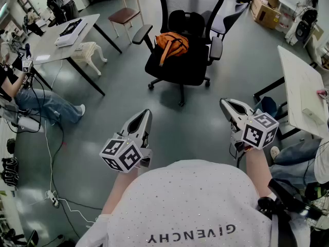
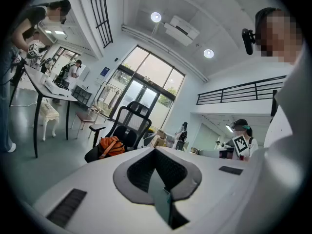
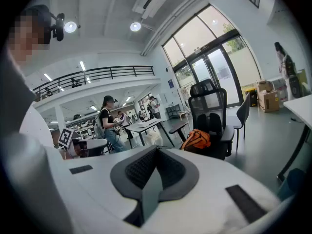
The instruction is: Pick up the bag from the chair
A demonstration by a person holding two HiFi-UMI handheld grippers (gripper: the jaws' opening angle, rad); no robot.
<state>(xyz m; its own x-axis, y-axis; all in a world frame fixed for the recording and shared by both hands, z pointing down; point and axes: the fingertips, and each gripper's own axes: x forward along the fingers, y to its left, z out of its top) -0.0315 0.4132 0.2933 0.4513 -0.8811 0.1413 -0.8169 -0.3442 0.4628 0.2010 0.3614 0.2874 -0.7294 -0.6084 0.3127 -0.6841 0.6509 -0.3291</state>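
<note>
A white bench (image 1: 61, 37) on black legs stood far out to the left of the left hand-held gripper (image 1: 145, 115), with a white stool (image 1: 91, 53) under its edge and a seated person (image 1: 38, 103) alongside. Floor cables (image 1: 51, 158) trailed on that gripper's left. A second white bench (image 1: 300, 84) ran along to the right of the right hand-held gripper (image 1: 226, 105). Cardboard boxes (image 1: 264, 10) and a brown-seated wooden chair (image 1: 125, 15) sat well beyond both.

Grey floor (image 1: 180, 133) stretched from the two gripper tips to a black office chair (image 1: 180, 66), which stood straight ahead and well apart from them. The orange bag (image 1: 172, 44) lay on that chair's seat, close against the backrest. Its long axis ran roughly left to right across the seat, and one strap trailed toward the grippers.

Both hand-held grippers pointed toward the chair. Each had its jaws pressed together with nothing between them, and neither touched anything.
</note>
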